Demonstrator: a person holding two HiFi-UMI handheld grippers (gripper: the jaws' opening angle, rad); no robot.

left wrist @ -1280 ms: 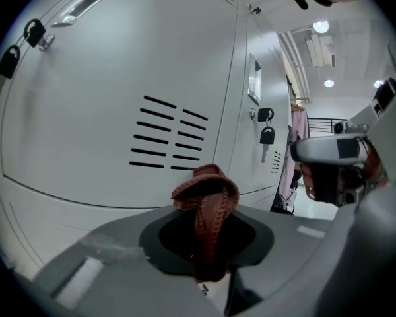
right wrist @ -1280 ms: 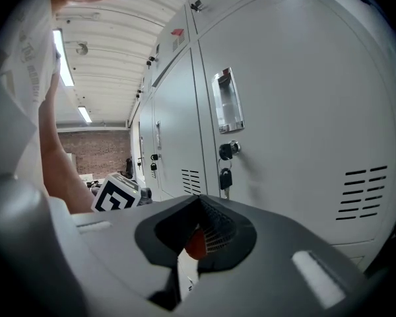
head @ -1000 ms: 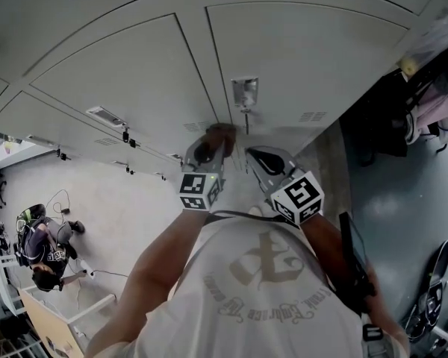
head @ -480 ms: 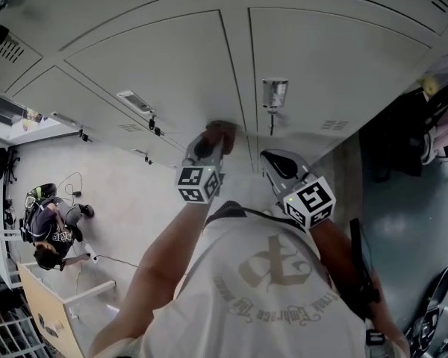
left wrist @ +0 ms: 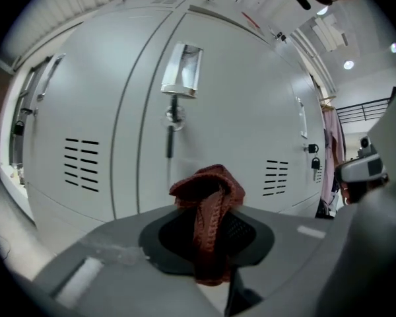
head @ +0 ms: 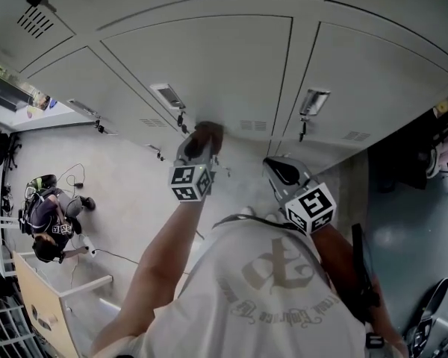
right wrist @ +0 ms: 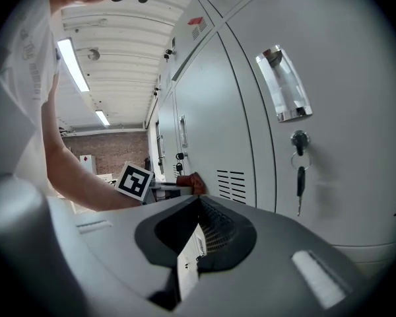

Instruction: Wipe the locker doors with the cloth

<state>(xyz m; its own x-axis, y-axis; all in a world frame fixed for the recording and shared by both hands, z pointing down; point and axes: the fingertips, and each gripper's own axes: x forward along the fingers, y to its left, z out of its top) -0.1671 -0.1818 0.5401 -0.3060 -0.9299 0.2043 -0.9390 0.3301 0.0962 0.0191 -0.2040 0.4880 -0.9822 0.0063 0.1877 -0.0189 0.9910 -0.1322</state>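
Holding red cloth [left wrist: 210, 183] clamped tight in left gripper [head: 201, 139], close to lower part of locker door [head: 209, 73], near vents. Keeping right gripper [head: 278, 167] closed, empty. Probably mid-wipe; cleaned area not visible, neighbouring doors likely remaining.

Pale speckled floor [head: 127, 194], viewed steeply from above, carrying the bank of grey metal lockers [head: 209, 66] along its far edge, thin black cables [head: 69, 175] lying beside a person in dark clothes [head: 48, 228] low on it, and a light wooden crate [head: 56, 304] at lower left.
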